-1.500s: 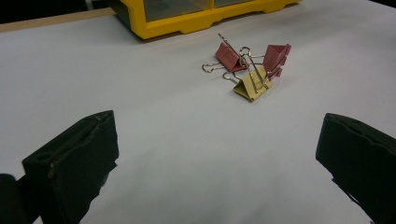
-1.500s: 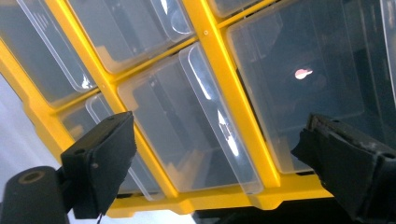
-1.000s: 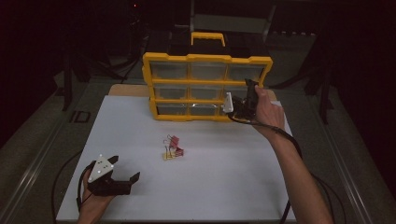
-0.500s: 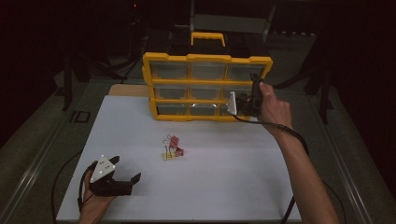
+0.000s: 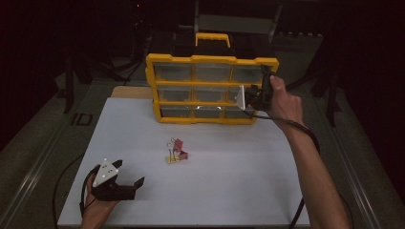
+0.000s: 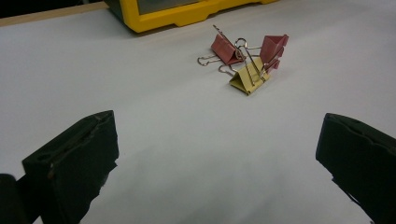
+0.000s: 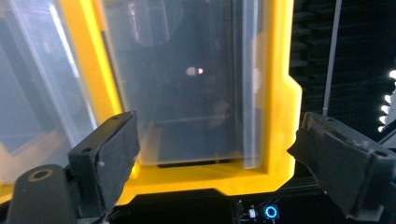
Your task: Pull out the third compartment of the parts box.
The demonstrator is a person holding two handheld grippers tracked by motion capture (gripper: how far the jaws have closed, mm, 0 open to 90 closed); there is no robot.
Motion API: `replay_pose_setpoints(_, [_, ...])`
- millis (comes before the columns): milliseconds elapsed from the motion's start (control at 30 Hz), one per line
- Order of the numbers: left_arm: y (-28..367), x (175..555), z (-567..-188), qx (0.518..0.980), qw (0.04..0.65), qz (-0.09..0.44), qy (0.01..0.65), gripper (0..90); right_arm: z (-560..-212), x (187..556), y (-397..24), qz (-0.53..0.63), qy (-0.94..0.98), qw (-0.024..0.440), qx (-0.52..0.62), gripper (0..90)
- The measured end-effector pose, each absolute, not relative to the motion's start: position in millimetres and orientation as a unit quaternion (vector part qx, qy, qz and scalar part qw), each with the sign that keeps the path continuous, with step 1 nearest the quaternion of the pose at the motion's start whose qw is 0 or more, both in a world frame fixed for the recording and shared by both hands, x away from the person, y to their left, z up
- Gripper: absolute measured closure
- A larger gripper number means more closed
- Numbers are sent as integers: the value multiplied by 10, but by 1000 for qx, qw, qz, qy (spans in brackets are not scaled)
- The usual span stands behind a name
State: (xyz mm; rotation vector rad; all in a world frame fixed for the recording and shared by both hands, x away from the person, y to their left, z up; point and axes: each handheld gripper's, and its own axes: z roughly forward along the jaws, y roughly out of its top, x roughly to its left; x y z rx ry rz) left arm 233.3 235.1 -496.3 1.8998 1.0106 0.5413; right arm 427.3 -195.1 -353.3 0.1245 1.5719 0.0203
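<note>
A yellow organizer box with clear drawers stands upright at the back of the white table. My right gripper is open at the box's upper right corner. In the right gripper view its jaws straddle a clear drawer and the yellow frame, close to both without pinching either. A small heap of binder clips lies mid-table: two red clips and a yellow one. My left gripper rests open near the front left, its jaws pointing at the clips from a distance.
The organizer's yellow base stands just behind the clips. A yellow carry handle tops the box. A brown board edge shows behind the table's left rear. Dark surroundings and metal rails flank the table.
My right gripper has risen along the box's right side, from the middle row to the upper right drawer. The left gripper and the clips have stayed put.
</note>
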Motion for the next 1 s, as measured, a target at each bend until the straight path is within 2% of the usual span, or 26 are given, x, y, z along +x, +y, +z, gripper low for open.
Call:
replay_pose_setpoints(200, [2343, 2334, -4968, 768, 444, 218, 408, 2, -3466, 4320, -1938, 2, 700, 712, 50, 131])
replay_pose_setpoints(333, [2345, 2334, -4969, 769, 443, 217, 407, 2, -3416, 4368, -1947, -14, 686, 726, 39, 345])
replay_pose_setpoints(433, [2344, 2335, -4969, 769, 443, 217, 407, 2, -3416, 4393, -1949, -15, 680, 732, 38, 386])
replay_pose_setpoints(1000, [2332, 2337, -4974, 770, 441, 216, 406, 2, -3457, 4394, -1937, -20, 639, 769, 21, 429])
